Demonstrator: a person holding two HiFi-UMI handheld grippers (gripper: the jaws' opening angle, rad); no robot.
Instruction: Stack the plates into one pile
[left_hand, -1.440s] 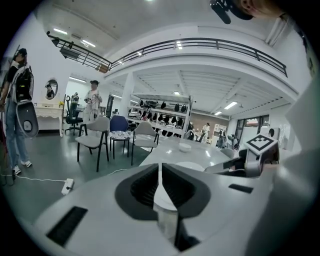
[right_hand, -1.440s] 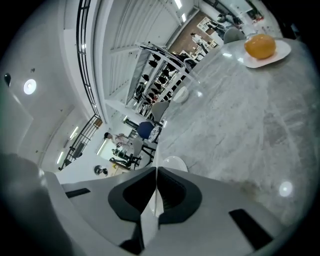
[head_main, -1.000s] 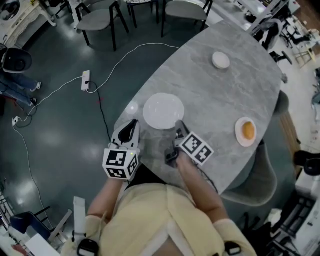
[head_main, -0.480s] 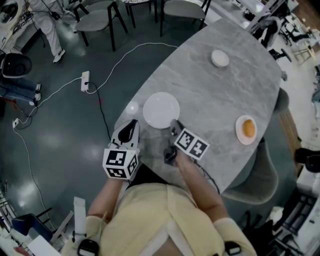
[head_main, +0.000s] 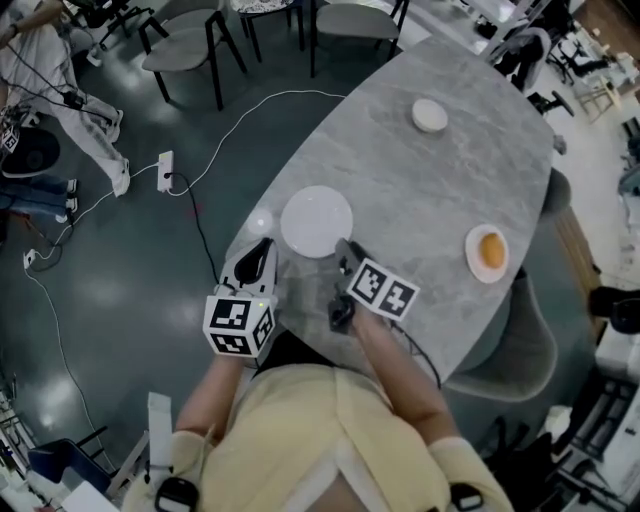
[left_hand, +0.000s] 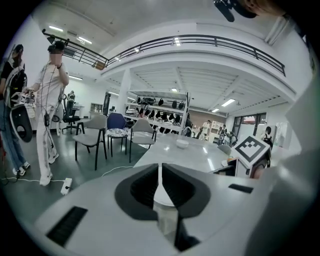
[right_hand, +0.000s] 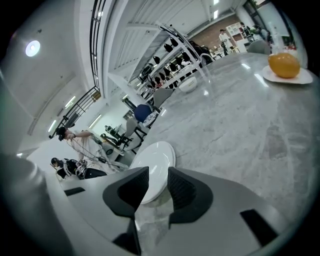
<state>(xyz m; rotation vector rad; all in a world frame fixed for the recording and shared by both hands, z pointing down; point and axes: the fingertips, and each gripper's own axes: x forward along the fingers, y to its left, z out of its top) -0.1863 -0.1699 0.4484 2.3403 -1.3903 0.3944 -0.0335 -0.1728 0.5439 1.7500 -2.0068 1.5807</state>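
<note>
A large white plate (head_main: 316, 222) lies near the table's front-left edge. The right gripper (head_main: 345, 250) is at its near-right rim. In the right gripper view the jaws have just been opening: the right gripper (right_hand: 157, 173) is open, and the plate (right_hand: 159, 154) shows in the gap without the pads pressing on it. The left gripper (head_main: 262, 250) sits just left of the plate, apart from it. The left gripper (left_hand: 160, 168) is shut to a thin slit, with the plate (left_hand: 161, 194) seen beyond it. A small white dish (head_main: 430, 115) stands at the far end. At the right edge is a plate with an orange (head_main: 487, 252).
The grey marble table (head_main: 420, 190) is oval, and its edge runs close to both grippers. Chairs (head_main: 185, 45) stand beyond it, and another chair (head_main: 520, 345) is tucked in at the right. A cable and power strip (head_main: 165, 170) lie on the floor at left. A person (head_main: 70, 80) stands at top left.
The right gripper's marker cube has rolled a little at the plate's rim. The plate and left gripper keep their places. A person has walked into view at top left.
</note>
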